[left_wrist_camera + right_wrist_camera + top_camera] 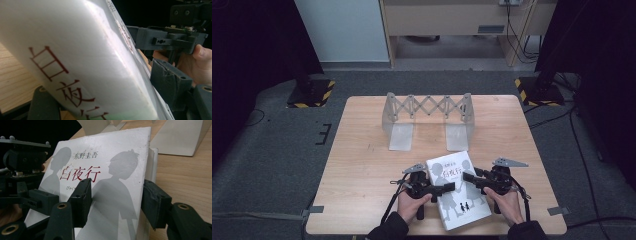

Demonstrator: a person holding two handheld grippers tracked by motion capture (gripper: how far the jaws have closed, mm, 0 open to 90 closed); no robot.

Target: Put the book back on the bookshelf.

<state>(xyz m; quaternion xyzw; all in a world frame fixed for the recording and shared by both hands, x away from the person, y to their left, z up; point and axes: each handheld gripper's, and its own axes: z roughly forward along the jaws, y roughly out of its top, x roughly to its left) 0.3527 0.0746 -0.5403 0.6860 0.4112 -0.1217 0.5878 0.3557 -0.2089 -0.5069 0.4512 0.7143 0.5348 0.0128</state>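
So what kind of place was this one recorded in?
Probably a lab or recording room, not a home: a bare wooden table on grey carpet, hazard-striped stand bases at both far corners, loose cables on the floor, and plain office furniture behind.

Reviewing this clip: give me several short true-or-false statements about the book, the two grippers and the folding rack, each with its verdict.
1. The white book lies near the table's front edge. True.
2. The left gripper and right gripper meet the book from opposite sides. True.
3. The book stands inside the folding rack. False: the rack stands apart, farther back, holding nothing.
4. The book's cover is plain black. False: white, with grey figures and red characters.
5. The right gripper's jaws straddle the book's edge. True.
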